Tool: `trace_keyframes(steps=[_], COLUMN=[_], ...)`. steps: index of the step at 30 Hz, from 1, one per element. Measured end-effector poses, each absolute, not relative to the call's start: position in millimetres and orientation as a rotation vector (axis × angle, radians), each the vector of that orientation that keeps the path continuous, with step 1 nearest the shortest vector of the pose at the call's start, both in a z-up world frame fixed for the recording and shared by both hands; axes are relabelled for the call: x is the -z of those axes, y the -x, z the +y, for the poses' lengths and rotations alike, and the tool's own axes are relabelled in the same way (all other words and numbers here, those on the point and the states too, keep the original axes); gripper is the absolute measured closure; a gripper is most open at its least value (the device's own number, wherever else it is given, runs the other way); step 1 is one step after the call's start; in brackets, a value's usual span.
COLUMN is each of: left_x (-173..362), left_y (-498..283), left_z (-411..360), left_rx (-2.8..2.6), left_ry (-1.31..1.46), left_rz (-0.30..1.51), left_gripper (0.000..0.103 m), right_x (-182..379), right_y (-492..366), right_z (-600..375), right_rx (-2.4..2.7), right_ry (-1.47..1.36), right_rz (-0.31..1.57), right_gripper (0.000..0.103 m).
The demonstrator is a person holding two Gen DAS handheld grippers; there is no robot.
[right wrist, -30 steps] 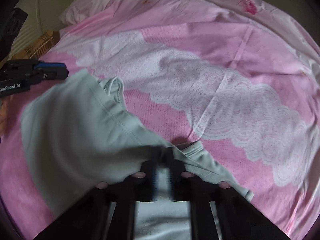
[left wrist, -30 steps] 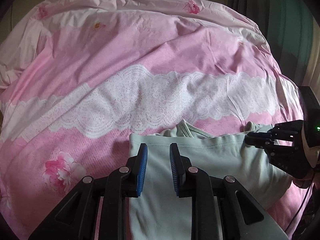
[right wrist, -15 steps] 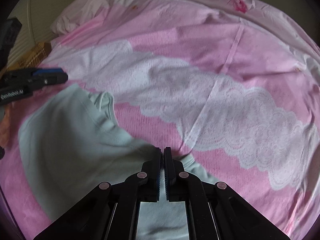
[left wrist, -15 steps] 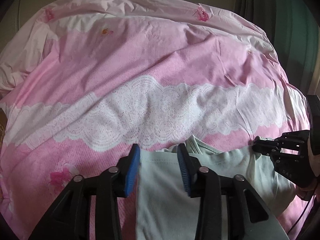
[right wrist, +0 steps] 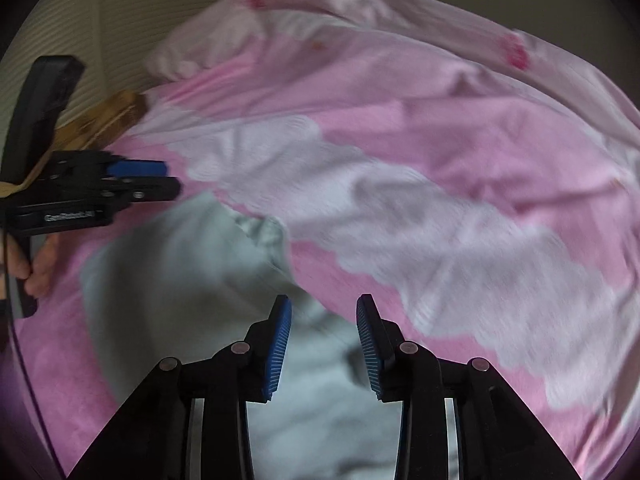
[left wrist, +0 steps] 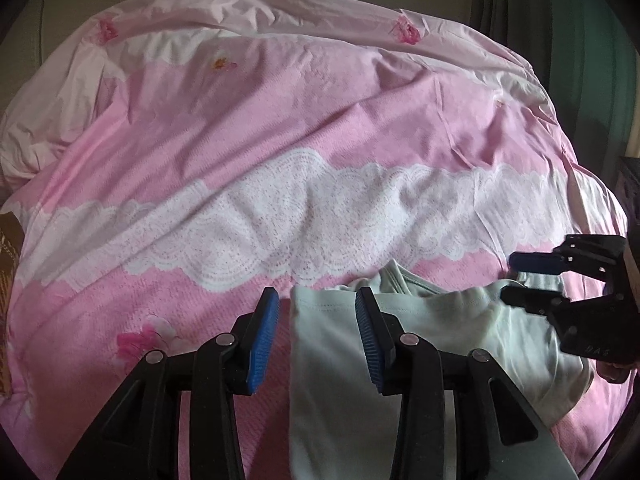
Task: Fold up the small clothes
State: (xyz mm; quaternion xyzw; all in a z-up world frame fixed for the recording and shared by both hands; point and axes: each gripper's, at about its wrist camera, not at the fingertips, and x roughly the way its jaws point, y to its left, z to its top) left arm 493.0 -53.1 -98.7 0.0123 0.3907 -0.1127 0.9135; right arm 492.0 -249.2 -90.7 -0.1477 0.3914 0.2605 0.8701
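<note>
A pale mint-green garment [left wrist: 480,320] lies folded on the pink bedspread [left wrist: 320,140], with a straight left edge and its neckline toward the far side. My left gripper [left wrist: 316,320] hovers open over that left edge, one pad above the bedspread and the other above the cloth. My right gripper [left wrist: 510,277] is at the garment's right end. In the right wrist view its jaws [right wrist: 322,320] are opening, and the garment [right wrist: 180,280] lies loose beneath them, not pinched. The left gripper [right wrist: 172,179] shows there at the far left, held by a hand [right wrist: 36,268].
The pink bedspread [right wrist: 440,140] with its white lace-print band fills both views and is rumpled toward the far side. A dark green curtain [left wrist: 580,40] hangs at the right. A brown object [right wrist: 108,116] lies by the pale wall at the left.
My right gripper, shut on a fold of the garment before, has let go and lifted slightly. My left gripper's jaws widened, then held still. The garment has settled flat.
</note>
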Motion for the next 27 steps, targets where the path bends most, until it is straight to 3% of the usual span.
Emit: trace_keyframes(steps=[10,11,12,15,22,26,27], left_x=[107,109,110,114,115,111,109], left_y=[-495,-495,-496,-496,-495,-488,-486], left_z=[-38,-37,-37,-35,-34,-35,-36], left_rx=[0.228,0.232,0.232,0.232,0.23,0.232,0.234], left_ry=[-0.018,-0.016,-0.016,-0.008,-0.003,-0.001,0.0], left_rz=[0.813,0.819,0.821,0.829,0.829,0.825,0.823], left_gripper=[0.064,0.064,0.064,0.064,0.064,0.064,0.064], right_x=[121,122,124,123,128,128,125], right_y=[-521,-524,-524,-524,-530,-529,-526], right_z=[-207,-207,-207,-206,-206,-208,-210], right_rx=[-0.644,-0.649,-0.657,-0.667,-0.61,-0.528,-0.524], right_ry=[0.448,0.45,0.448,0.44,0.412,0.392,0.374], right_rz=[0.931,0.931,0.927,0.901,0.918,0.895,0.886], right_gripper=[0.07,0.079,0.093,0.095,0.096,0.077,0.077])
